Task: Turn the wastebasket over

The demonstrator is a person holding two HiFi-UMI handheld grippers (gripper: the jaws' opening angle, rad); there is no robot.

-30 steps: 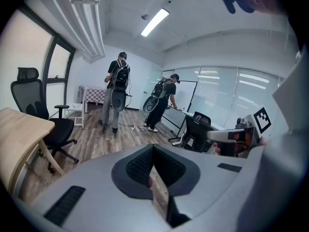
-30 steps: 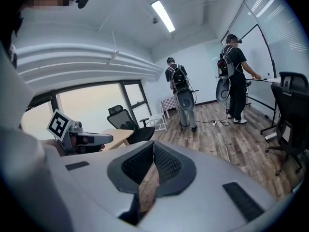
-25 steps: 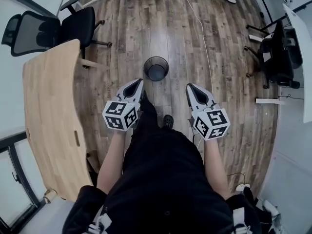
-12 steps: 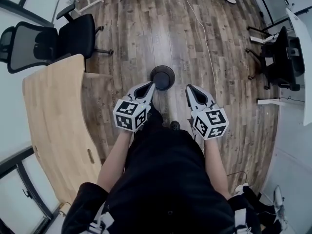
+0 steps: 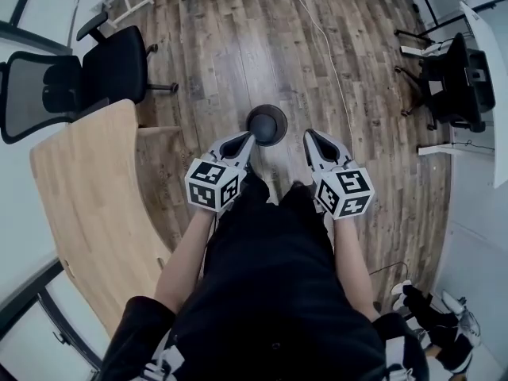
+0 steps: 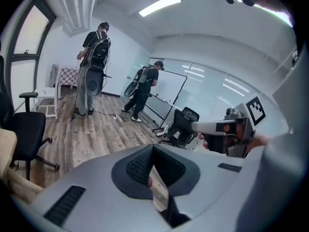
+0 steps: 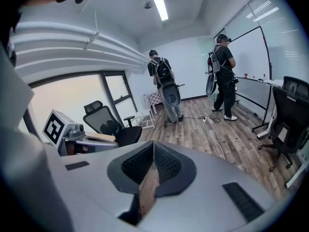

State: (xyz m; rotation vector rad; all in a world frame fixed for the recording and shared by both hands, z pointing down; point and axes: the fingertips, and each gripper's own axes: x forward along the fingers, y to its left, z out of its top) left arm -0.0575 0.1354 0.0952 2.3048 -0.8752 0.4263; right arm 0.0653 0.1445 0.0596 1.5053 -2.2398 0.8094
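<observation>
- The black round mesh wastebasket (image 5: pixel 266 125) stands mouth-up on the wooden plank floor (image 5: pixel 238 46), just ahead of both claws and between their tips.
- The left claw (image 5: pixel 248 138) and right claw (image 5: pixel 308 136) are each pressed together on nothing; I judge they must spread first.
- Risk: closed tips could shove the light basket away or topple it, and a one-sided pinch on the thin rim might slip mid-turn.
- Around: a pale curved wooden table (image 5: pixel 87 205) and black office chair (image 5: pixel 103 70) to the left, a white cable (image 5: pixel 321 30) beyond. None blocks the reach.
</observation>
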